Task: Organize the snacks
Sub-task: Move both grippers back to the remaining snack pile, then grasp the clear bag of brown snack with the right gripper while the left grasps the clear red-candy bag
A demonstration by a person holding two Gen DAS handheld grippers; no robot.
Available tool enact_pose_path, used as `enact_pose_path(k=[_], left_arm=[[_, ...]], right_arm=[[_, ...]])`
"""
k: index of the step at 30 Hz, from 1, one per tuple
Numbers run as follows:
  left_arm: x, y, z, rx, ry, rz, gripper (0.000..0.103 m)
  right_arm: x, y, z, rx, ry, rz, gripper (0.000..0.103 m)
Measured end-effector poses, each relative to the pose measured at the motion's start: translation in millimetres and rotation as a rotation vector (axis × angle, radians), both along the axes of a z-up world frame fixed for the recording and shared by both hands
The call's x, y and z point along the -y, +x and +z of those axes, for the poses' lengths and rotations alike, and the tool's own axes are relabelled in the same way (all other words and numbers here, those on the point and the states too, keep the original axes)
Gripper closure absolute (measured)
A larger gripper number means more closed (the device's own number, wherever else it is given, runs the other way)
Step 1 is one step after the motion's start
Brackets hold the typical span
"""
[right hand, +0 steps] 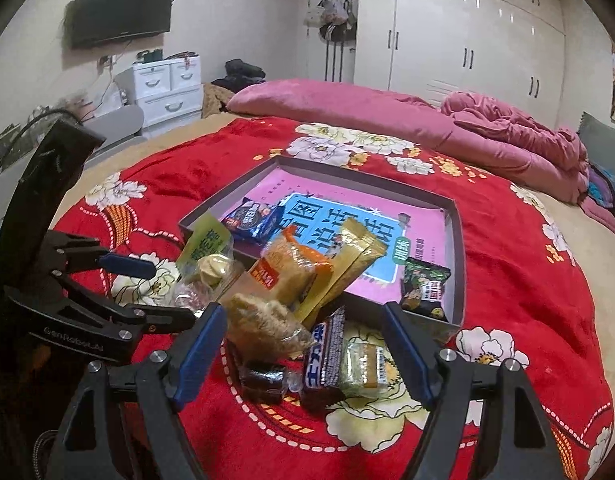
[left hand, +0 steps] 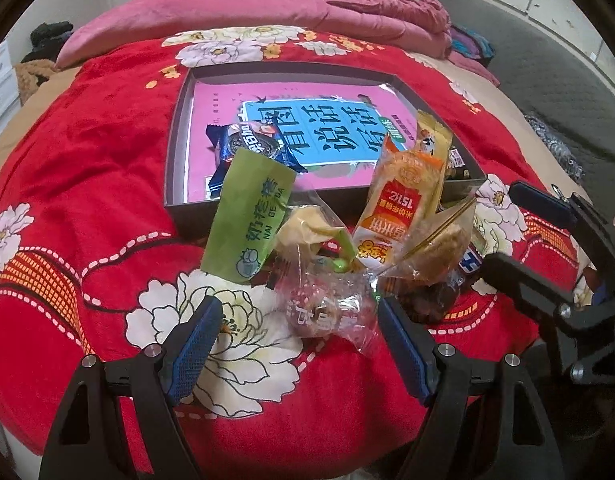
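Nearest the left gripper (left hand: pixel 299 320), whose jaws stand wide apart holding nothing, lies a clear-wrapped pink sweet (left hand: pixel 319 312) on the red floral blanket (left hand: pixel 107 184). The right gripper (right hand: pixel 305 336) also gapes empty over a blue chocolate bar (right hand: pixel 327 354) and a dark candy (right hand: pixel 265 378). Beyond, the snack pile (right hand: pixel 283 280) leans against the shallow grey box (right hand: pixel 457 240), which holds an Oreo pack (right hand: pixel 251 220) and a green packet (right hand: pixel 423 286).

My left black tool with blue-padded fingers (left hand: pixel 299 332) hangs spread wide; my right black blue-padded tool (right hand: pixel 303 336) gapes equally, both empty.
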State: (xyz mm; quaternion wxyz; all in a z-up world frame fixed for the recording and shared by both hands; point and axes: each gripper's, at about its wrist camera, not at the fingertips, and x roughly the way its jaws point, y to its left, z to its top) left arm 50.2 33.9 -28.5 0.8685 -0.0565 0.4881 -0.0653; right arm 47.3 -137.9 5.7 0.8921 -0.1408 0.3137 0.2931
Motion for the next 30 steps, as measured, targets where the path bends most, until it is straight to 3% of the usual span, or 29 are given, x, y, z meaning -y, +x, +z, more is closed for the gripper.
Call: enact_pose_path(k=[20, 30], left_arm=[[3, 6, -12, -0.057, 0.014, -0.021, 0.022], [5, 8, -15, -0.067, 0.019, -0.024, 0.022]], right_arm=[[-28, -3, -25, -0.004, -0.153, 0.068, 0.024], [-41, -2, -37, 0.06, -0.248, 0.074, 0.024]])
